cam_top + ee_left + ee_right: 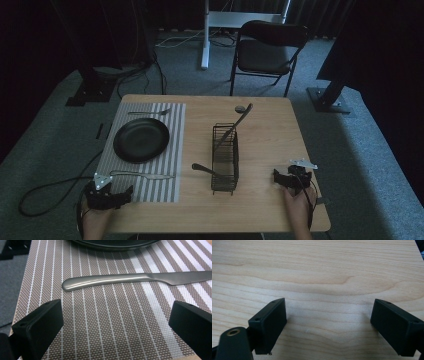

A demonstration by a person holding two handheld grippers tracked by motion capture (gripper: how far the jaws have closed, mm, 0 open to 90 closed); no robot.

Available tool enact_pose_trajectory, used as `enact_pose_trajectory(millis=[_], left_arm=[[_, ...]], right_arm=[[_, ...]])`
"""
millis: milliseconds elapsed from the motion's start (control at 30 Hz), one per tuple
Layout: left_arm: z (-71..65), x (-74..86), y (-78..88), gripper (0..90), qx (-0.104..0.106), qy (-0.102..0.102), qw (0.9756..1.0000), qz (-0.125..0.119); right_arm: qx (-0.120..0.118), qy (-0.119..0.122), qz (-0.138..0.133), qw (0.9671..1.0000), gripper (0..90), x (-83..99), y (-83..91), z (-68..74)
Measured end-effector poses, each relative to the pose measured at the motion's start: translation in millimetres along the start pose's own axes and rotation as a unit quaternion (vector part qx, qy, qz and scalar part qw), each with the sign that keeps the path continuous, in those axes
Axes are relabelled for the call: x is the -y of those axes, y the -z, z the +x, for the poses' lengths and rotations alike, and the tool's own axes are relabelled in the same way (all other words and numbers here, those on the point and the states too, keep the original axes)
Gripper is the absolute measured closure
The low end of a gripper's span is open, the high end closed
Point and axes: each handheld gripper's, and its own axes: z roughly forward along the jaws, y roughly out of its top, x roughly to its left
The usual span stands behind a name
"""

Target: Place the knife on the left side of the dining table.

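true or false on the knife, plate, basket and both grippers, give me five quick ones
1. The knife lies on the striped mat, in front of the left gripper. True.
2. The left gripper is shut on the knife. False: its jaws stand wide open, with bare mat between them and the knife lying beyond.
3. The plate sits inside the wire basket. False: the plate rests on the mat, left of the basket.
4. The right gripper is open over bare wooden table. True.
5. The basket is empty. False: dark utensils stick out of it.
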Motion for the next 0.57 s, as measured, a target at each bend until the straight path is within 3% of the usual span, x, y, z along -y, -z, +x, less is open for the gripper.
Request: enact_pose_trajectory(millis=[133,300,567], left_arm=[[0.7,7.1,0.3,0.0,-0.021,0.005,0.9995,-0.022],[1.0,11.1,-1.9,0.0,-0.047,0.006,0.9987,-0.016],[1.6,9.9,-0.9,0.0,-0.058,0.003,0.9981,-0.02]], right_arm=[[0.0,0.0,0.0,1.0,12.4,0.0,0.0,0.0],[0.0,0.0,0.0,1.0,12.4,0.0,0.0,0.0],[0.0,0.0,0.0,1.0,12.4,0.0,0.0,-0.1]])
